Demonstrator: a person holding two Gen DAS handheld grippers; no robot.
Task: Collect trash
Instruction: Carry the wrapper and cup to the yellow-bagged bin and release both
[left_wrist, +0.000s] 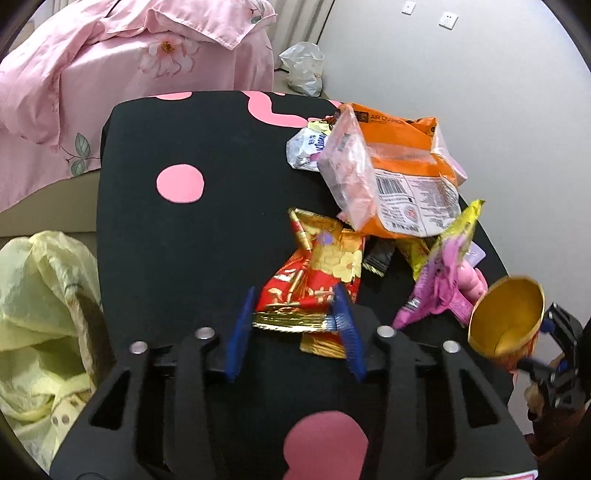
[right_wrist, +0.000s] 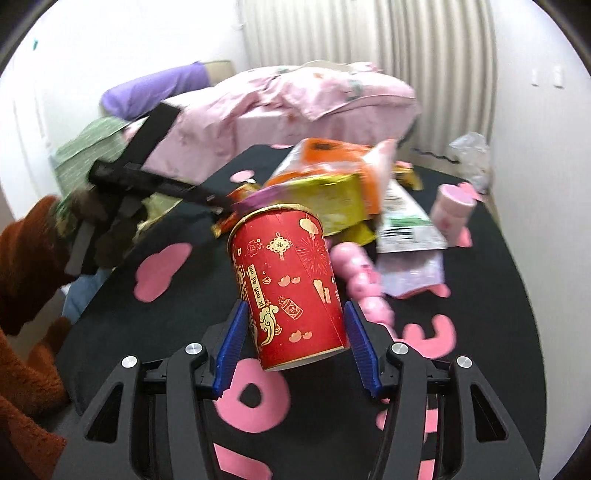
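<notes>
A black desk (left_wrist: 166, 258) with pink shapes is seen from both wrist views, with a heap of wrappers gathered toward its far right corner. The left gripper (left_wrist: 295, 314) is set around the near end of a red and gold wrapper (left_wrist: 314, 273), which lies flat on the desk near its middle; the blue fingers (left_wrist: 240, 328) stand on either side of the wrapper's gold edge with a gap on the left side, so a firm grasp cannot be confirmed. Beyond it, an orange bag (left_wrist: 399, 162) is piled on a clear pink packet (left_wrist: 347, 173) and a white tissue pack (left_wrist: 306, 147), with a yellow and pink wrapper (left_wrist: 443, 269) toward the right edge. A yellow-lined bin (left_wrist: 44, 317) is seen beside the desk's left edge. The right gripper (right_wrist: 293, 328) is closed on a red paper cup (right_wrist: 288, 284), held tilted above the desk with its rim pointing away; the same cup (left_wrist: 509, 317) appears with its gold inside at the right edge in the left view. A small pink cup (right_wrist: 452, 214) stands upright near the far right edge. A pink bed (left_wrist: 110, 74) lies beyond the desk.
</notes>
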